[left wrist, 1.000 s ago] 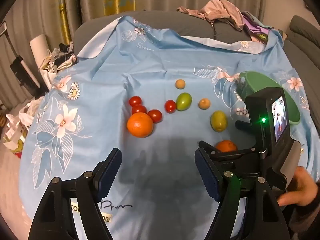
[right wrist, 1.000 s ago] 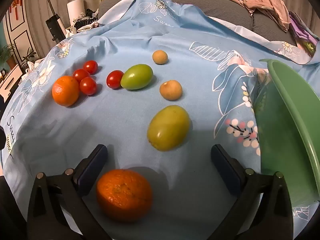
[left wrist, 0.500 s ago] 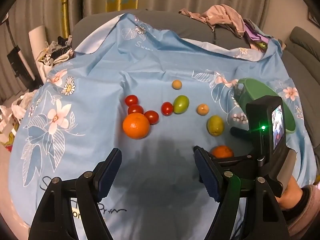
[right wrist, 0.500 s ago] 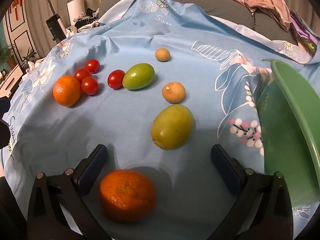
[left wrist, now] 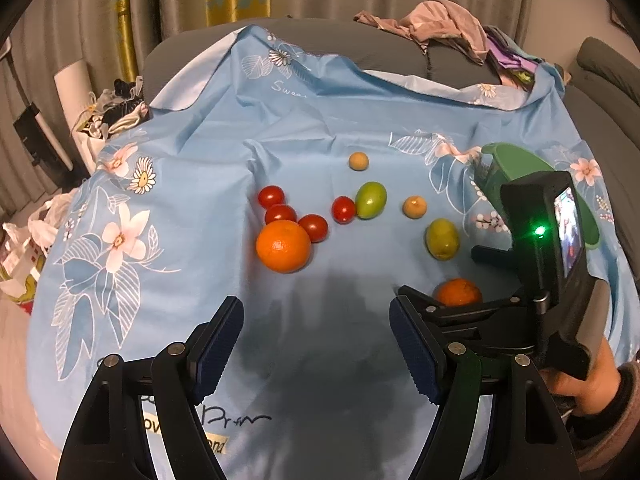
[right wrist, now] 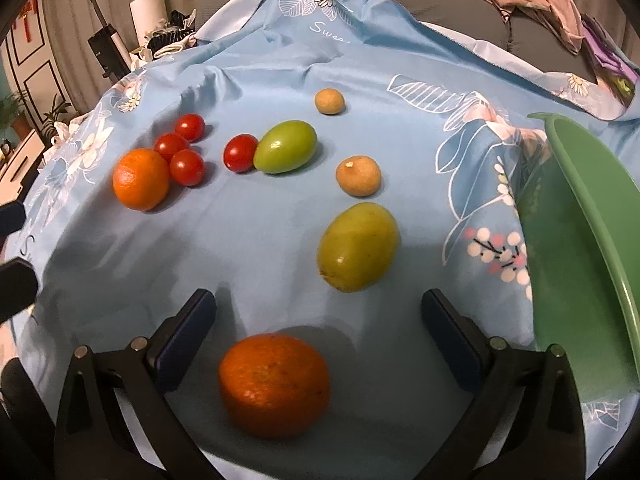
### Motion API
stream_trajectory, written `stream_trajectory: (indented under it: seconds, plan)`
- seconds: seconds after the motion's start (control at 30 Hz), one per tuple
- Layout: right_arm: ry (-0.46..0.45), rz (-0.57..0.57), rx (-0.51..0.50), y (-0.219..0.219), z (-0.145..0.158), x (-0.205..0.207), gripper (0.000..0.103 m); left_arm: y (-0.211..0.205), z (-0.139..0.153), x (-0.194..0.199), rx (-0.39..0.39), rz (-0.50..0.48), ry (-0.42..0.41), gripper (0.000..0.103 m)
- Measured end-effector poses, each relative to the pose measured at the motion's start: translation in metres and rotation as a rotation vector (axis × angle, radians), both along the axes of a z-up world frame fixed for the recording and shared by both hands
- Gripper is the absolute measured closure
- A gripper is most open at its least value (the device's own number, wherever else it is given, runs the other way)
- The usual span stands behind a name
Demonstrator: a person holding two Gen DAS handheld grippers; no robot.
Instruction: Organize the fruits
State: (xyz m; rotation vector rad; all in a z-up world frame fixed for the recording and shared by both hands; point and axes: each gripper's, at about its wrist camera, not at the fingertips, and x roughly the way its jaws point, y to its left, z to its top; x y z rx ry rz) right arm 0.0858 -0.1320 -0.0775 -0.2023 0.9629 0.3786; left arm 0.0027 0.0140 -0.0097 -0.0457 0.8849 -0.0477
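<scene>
**Fruits scattered on the blue cloth, both claws spread and empty**

Fruits lie loose across a blue floral cloth (right wrist: 248, 248) draped over what looks like a grey sofa; none sits in the green basin (right wrist: 580, 240) at your right edge. At the far left of the spread a large orange (left wrist: 283, 245) touches a cluster of three cherry tomatoes (left wrist: 281, 213). A fourth cherry tomato (right wrist: 240, 152) sits against a green oval fruit (right wrist: 285, 151) near the middle. Beyond them a small tan fruit (right wrist: 329, 101) lies alone, and a second tan fruit (right wrist: 358, 175) lies between the green oval fruit and a yellow-green fruit (right wrist: 358, 247).

Your right claw (right wrist: 318, 340) is spread wide and holds nothing. A second orange (right wrist: 274, 385) sits on the cloth between its fingers, nearer the left finger, touching neither pad as far as the view shows. The yellow-green fruit lies just ahead of the fingertips, and the basin wall stands close beside the right finger.

Your left claw (left wrist: 316, 344) is also spread and empty, over a bare, shadowed stretch of cloth. The large orange and tomatoes lie ahead of it, well apart from its fingers. From this side your right claw's body and your hand (left wrist: 588, 380) partly cover the nearer orange and the basin. A heap of clothes (left wrist: 440, 28) lies at the cloth's far edge, clear of the fruit.
</scene>
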Motion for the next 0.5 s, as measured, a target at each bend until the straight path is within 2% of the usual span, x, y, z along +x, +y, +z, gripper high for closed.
stream_trajectory:
  seconds: [0.33, 0.5]
  plan:
    - [-0.019, -0.028, 0.002, -0.009, 0.032, -0.013, 0.000, 0.001, 0.000, 0.002, 0.022, 0.010, 0.003, 0.028]
    - [-0.060, -0.033, 0.038, -0.019, 0.068, -0.030, 0.000, 0.000, 0.006, 0.001, 0.050, 0.021, -0.003, 0.028]
